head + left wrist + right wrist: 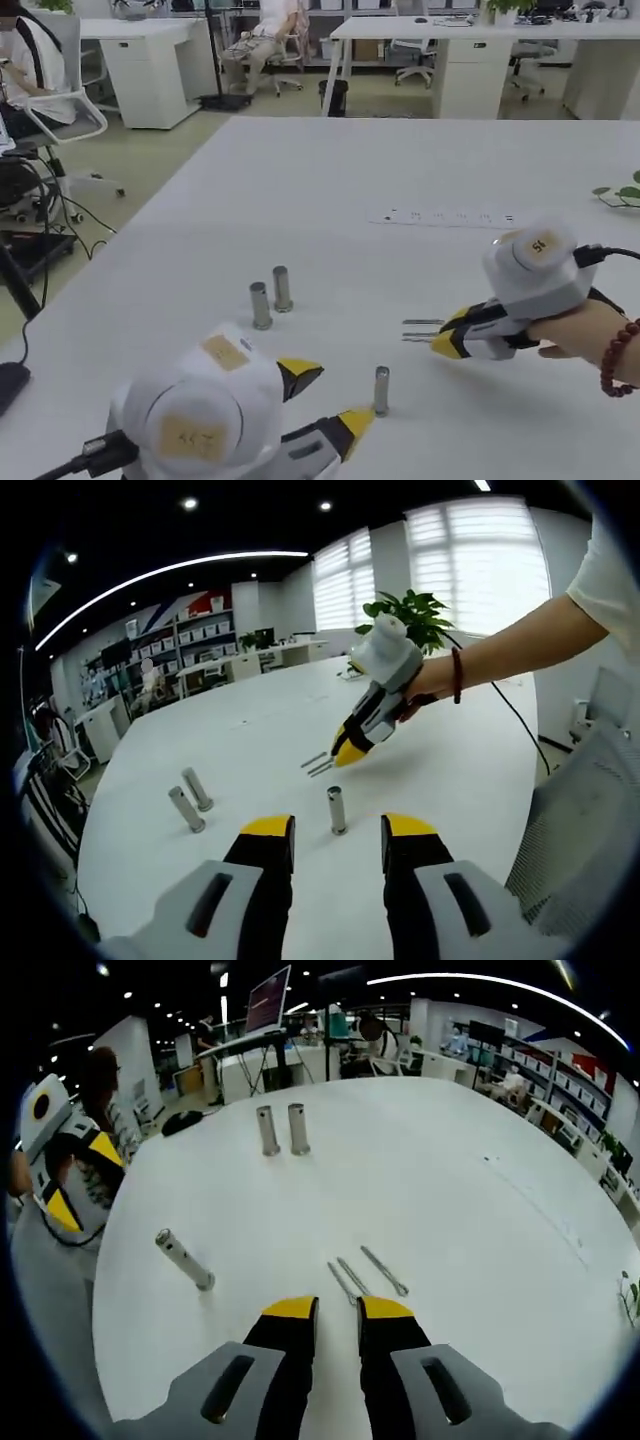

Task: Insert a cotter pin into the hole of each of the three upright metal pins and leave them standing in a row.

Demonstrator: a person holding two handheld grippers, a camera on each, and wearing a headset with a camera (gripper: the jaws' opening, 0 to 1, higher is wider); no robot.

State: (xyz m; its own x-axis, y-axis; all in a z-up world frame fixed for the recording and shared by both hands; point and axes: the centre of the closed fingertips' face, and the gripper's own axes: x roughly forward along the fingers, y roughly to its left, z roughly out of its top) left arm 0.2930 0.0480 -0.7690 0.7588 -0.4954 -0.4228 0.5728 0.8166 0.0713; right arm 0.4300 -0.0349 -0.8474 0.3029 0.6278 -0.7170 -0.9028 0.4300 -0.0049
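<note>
Hovering tongs over a white table [450, 1210], both empty.
Left tongs [337, 845] gape wide, one upright metal pin [337, 810] just beyond the tips; right tongs [338, 1308] barely parted, three cotter pins [352, 1275] lying at their tips, two more pins [268, 1131] well ahead.

This is an open-plan office: white desks [440, 30], swivel chairs [410, 48] and a seated person [265, 35] beyond the wide white surface [420, 170]. Blinds [480, 550] cover the windows behind a potted plant [405, 610]. The far shelves [195, 640] seem to hold boxes.

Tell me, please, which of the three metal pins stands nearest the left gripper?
The lone pin just ahead of the left gripper; the other two stand paired farther away.
</note>
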